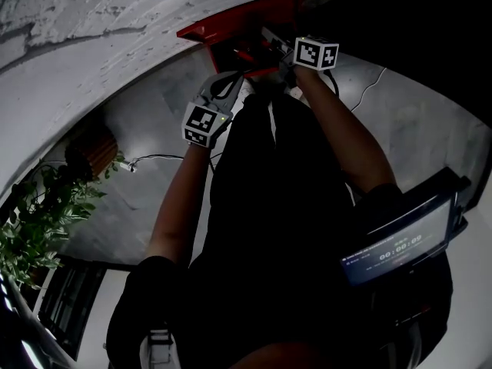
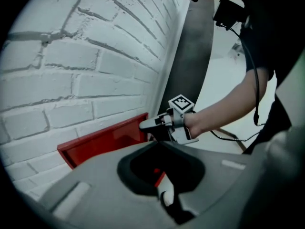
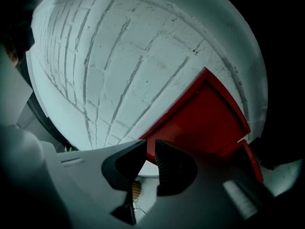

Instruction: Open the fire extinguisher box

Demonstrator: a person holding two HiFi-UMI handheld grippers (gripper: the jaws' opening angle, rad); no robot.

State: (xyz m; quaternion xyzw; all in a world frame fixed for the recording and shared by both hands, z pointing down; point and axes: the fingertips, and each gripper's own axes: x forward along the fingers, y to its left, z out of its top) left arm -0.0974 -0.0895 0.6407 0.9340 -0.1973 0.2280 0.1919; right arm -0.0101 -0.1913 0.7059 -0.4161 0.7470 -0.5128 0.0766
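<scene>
A red fire extinguisher box (image 1: pixel 231 28) is mounted low on a white brick wall (image 1: pixel 92 14). Its red door (image 3: pixel 200 118) stands out from the wall. My right gripper (image 3: pixel 150 147) has its jaws drawn close on the door's edge, and a strip of red shows between the pads. The left gripper view shows the right gripper (image 2: pixel 151 124) at the corner of the box (image 2: pixel 102 144). My left gripper (image 1: pixel 231 79) hangs just below the box, apart from it. A red sliver shows in the narrow gap of the left gripper (image 2: pixel 159 174); how its jaws stand is unclear.
A potted plant (image 1: pixel 38 214) stands at the left beside a brown slatted object (image 1: pixel 96 148). A thin cable (image 1: pixel 161 158) lies on the grey floor. A screen device (image 1: pixel 400 244) hangs at the person's right side. A dark panel (image 2: pixel 190 56) adjoins the wall.
</scene>
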